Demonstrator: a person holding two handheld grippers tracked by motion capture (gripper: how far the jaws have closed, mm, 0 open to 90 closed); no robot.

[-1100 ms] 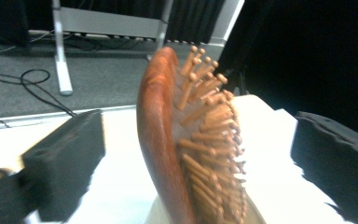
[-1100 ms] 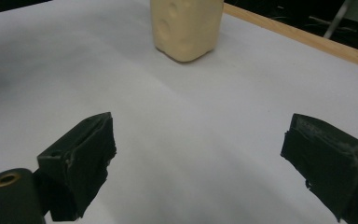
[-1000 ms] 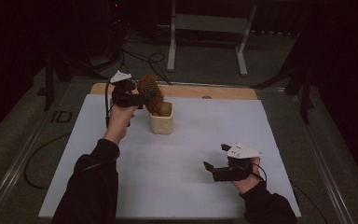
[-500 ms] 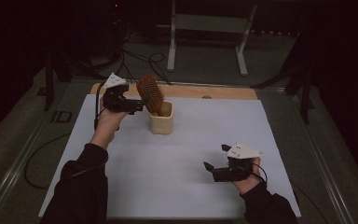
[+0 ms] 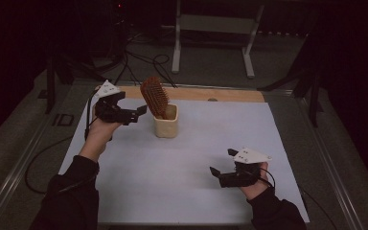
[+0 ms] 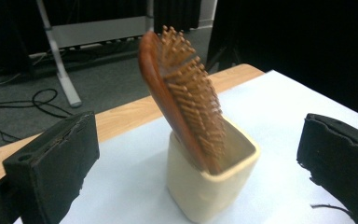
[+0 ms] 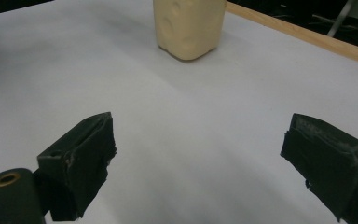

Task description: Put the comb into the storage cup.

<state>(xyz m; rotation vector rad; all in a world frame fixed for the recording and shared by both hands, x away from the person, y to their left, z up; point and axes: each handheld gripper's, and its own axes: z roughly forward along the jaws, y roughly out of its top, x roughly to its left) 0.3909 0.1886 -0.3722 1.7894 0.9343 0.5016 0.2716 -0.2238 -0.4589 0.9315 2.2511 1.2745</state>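
1. While the left hand-held gripper (image 5: 143, 111) hung in the air just left of the cup (image 5: 166, 122), the hairbrush (image 5: 154, 97) stood head-up inside that cup, handle end down and hidden in it
2. Key relation: brush lay straight ahead of the left gripper; in the left gripper view the brush (image 6: 182, 95) and cup (image 6: 209, 182) sat between the two black jaws but farther off, nothing touching
3. Long axis of the brush ran near upright, tilted with the top leaning toward the left gripper's side; bristles faced away from that gripper in the high view
4. Left gripper state: jaws wide apart, holding nothing
5. Right hand-held gripper (image 5: 221, 164) sat low at the near right of the bench (image 5: 230, 129), well apart from the cup; jaws also spread wide, empty. In the right gripper view the cup (image 7: 189, 27) showed far ahead across bare white sheet
6. Left hand was clearly the nearer one, so I'd judge any grab on the brush head falls to it
7. Around: wooden strip (image 5: 230, 95) along the far edge of the bench, metal stand (image 5: 213, 28) and cables on the floor beyond
8. Nothing stood between the left jaws and the brush; only risk I'd flag is tipping the light cup on a sideways pull
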